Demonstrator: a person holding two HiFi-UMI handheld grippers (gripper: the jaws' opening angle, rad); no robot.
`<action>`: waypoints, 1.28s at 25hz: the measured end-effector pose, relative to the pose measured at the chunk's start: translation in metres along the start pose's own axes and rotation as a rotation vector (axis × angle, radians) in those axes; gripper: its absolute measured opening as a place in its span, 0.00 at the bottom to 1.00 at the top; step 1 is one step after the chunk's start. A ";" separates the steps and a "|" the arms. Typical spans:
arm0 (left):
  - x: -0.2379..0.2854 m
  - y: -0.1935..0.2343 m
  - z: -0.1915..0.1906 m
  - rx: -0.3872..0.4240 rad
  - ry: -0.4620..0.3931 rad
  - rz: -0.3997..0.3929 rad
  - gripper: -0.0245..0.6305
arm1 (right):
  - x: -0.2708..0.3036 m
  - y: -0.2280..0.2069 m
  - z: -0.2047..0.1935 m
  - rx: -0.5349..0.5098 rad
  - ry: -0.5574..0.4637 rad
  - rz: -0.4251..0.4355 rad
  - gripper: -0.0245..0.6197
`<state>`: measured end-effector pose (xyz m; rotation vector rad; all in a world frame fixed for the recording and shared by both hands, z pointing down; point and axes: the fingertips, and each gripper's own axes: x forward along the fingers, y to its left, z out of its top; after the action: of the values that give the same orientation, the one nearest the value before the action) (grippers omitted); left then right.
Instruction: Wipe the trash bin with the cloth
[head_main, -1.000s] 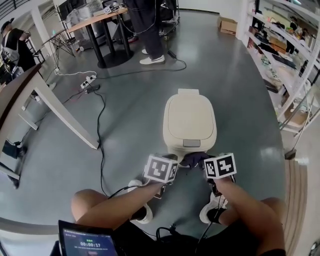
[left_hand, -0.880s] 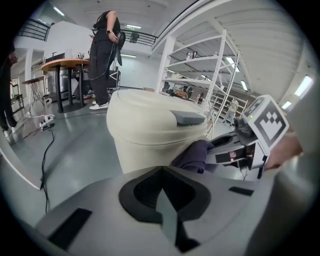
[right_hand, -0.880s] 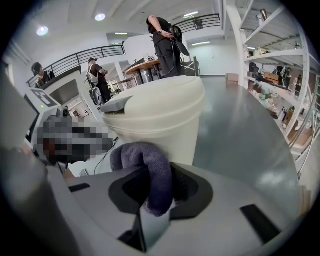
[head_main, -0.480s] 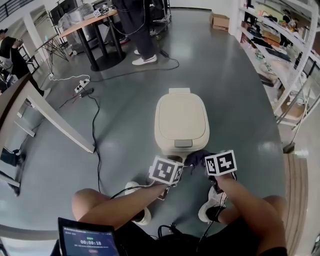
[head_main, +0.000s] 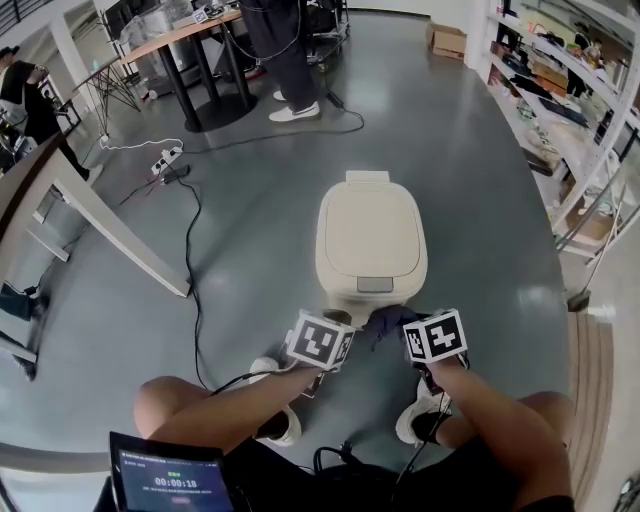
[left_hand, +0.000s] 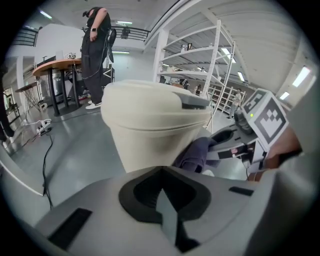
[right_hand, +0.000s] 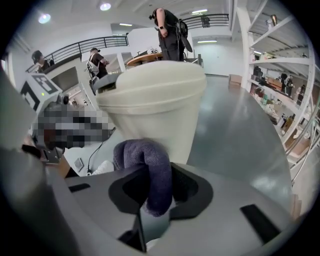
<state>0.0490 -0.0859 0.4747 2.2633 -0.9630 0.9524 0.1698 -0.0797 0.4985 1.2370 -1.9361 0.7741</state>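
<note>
The cream trash bin (head_main: 370, 245) stands on the grey floor with its lid closed, just beyond both grippers. My right gripper (head_main: 398, 326) is shut on a dark purple cloth (head_main: 386, 320), which is bunched against the bin's near wall below the lid. In the right gripper view the cloth (right_hand: 150, 170) folds over the jaws of the right gripper (right_hand: 155, 202), with the bin (right_hand: 155, 100) right behind it. My left gripper (head_main: 338, 320) sits beside it on the left, close to the bin. In the left gripper view the left gripper (left_hand: 162, 192) is shut and holds nothing, and the bin (left_hand: 150, 120) and cloth (left_hand: 196, 154) lie ahead.
A black cable (head_main: 195, 270) runs across the floor left of the bin to a power strip (head_main: 168, 160). A white desk (head_main: 110, 225) stands at the left, metal shelves (head_main: 590, 140) at the right. A person (head_main: 285, 60) stands by a table (head_main: 190, 40) at the back.
The head view has swayed a little. Both grippers stay at the bin's near side, the cloth still held in the right one.
</note>
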 end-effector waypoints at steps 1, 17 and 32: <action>-0.001 0.005 -0.002 -0.008 0.000 0.004 0.03 | 0.005 0.008 -0.003 -0.012 0.013 0.010 0.18; -0.033 0.083 -0.030 -0.149 -0.040 0.081 0.03 | 0.081 0.113 0.019 0.000 0.061 0.171 0.18; -0.008 0.064 -0.029 -0.093 0.006 0.043 0.03 | 0.079 0.064 -0.002 0.031 0.100 0.100 0.18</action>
<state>-0.0156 -0.1031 0.4977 2.1700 -1.0356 0.9126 0.0871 -0.0949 0.5566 1.1052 -1.9224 0.9028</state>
